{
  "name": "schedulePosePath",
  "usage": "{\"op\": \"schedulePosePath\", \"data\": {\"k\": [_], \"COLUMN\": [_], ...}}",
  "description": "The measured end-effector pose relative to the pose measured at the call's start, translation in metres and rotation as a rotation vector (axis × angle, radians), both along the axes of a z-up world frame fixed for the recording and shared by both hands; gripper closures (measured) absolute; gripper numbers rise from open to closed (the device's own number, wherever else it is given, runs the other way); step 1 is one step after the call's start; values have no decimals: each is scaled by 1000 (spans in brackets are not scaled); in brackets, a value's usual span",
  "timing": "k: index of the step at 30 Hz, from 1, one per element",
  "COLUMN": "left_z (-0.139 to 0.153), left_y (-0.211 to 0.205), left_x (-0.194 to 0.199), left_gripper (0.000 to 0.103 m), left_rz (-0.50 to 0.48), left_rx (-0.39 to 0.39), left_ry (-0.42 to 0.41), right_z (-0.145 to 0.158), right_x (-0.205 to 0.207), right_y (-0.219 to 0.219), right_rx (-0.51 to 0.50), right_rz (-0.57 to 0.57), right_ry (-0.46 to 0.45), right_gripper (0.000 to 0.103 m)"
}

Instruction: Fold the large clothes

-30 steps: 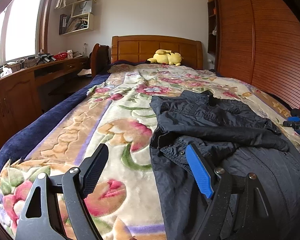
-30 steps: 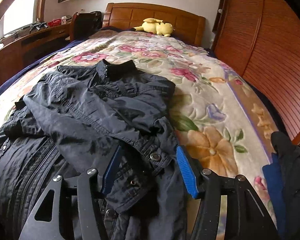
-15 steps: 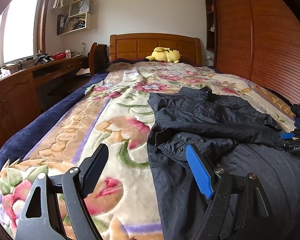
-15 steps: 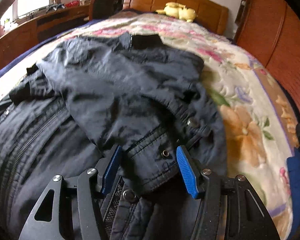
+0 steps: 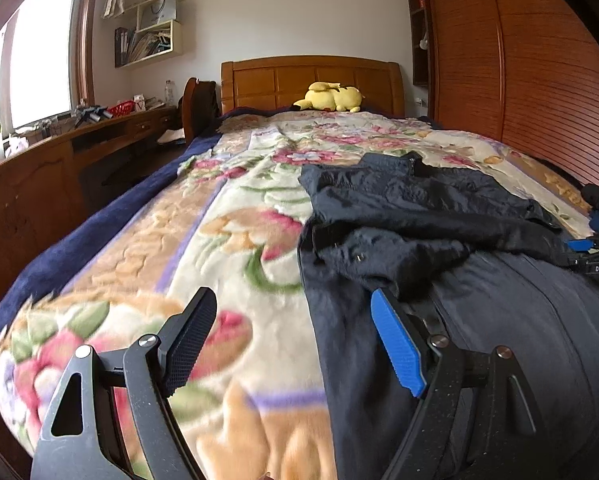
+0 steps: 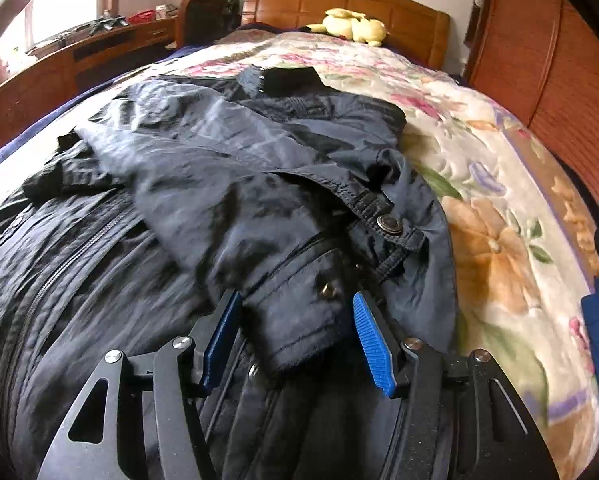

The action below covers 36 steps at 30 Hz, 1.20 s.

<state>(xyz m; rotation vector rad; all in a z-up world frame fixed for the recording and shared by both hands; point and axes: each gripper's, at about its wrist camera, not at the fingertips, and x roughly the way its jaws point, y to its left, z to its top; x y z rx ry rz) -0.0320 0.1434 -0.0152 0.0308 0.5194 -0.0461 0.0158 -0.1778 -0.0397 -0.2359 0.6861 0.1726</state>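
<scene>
Jacket of dark crinkled fabric (image 5: 439, 216) spread on the floral plush bedspread (image 5: 203, 240).
Left wrist view: left gripper (image 5: 295, 340) gapes wide over the jacket's edge, gripping nothing. Right wrist view: right gripper (image 6: 295, 336) half spread, its blue pads (image 6: 373, 340) either side of the snap-buttoned cuff (image 6: 311, 300), not pressing.

Crinkly matt jacket (image 6: 227, 168) (plush blanket (image 6: 479, 184))

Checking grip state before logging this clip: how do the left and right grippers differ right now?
The left gripper stands wider than the right gripper. The left straddles the jacket edge, mostly blanket between its jaws; the right has a sleeve cuff between its jaws. The left's pads are one black, one blue; the right's are both blue. Both are open and grip nothing.
</scene>
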Motion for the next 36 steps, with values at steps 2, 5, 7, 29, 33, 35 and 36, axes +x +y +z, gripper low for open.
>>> {"op": "schedulePosePath", "data": {"k": [2,5,7,29,33,35,36], "left_z": [-3,-6,-7,-43,-44,-44,-44], "left_y": [-1,-9,-16,-21,-20,-19,-17], "left_x": [-11,-26,-36,-58,-61,-62,-63], "left_gripper": [23,23,23,23,23,23,23], "left_rz": [-1,-19,-35,-54,-60,-64,-68], "left_rx": [4,13,16,33,27,13,3], "left_ry": [6,17,28,194,194,197,198], "right_z": [2,5,6,-7,-11,-13,-14], "right_x": [-15,-37,-54,-157,-160,-162,-163], "right_y": [1,-2,-8,-74,-76,-77,-75], "right_rx": [1,-4,3,38,55,62,58], "right_rz": [22,45,52,-46,-39,-33,-30], "right_ry": [-7,-23,-32,-5,3,7,9], "right_gripper": [43,43,36,21,21,21,21]}}
